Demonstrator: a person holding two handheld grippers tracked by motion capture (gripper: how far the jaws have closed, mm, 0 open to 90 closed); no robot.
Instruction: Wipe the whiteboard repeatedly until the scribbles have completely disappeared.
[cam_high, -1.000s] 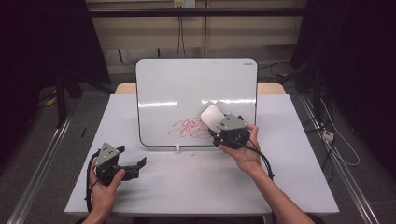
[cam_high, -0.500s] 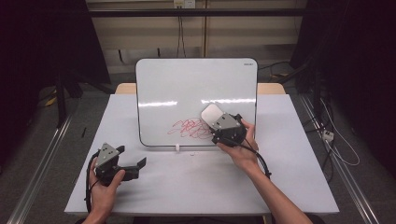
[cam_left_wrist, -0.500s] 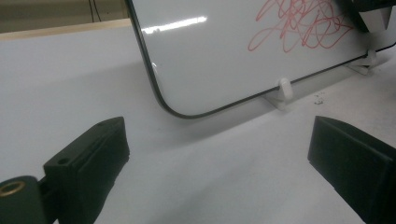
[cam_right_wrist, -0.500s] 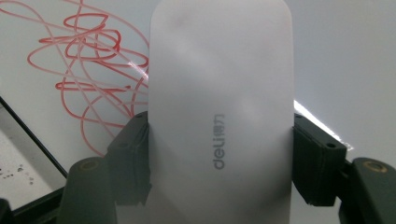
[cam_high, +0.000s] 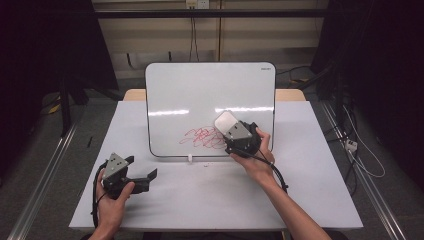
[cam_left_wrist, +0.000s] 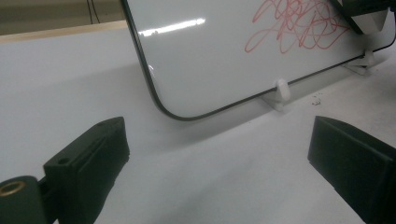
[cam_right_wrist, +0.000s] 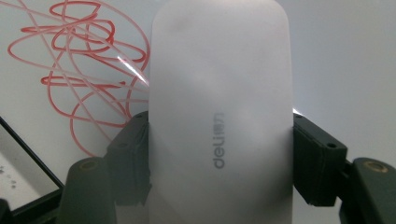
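White eraser (cam_right_wrist: 219, 121): clamped between the right gripper (cam_high: 239, 136) jaws, pressed to the whiteboard (cam_high: 200, 95) beside the red scribble (cam_high: 202, 137).
Change: eraser has slid slightly left toward the scribble; wiping looks imminent, ink unerased.
Left gripper (cam_high: 131, 176): jaws wide apart, empty, resting on the table (cam_high: 310, 200).
Obstacles: white clip feet (cam_left_wrist: 280, 93) under the board.
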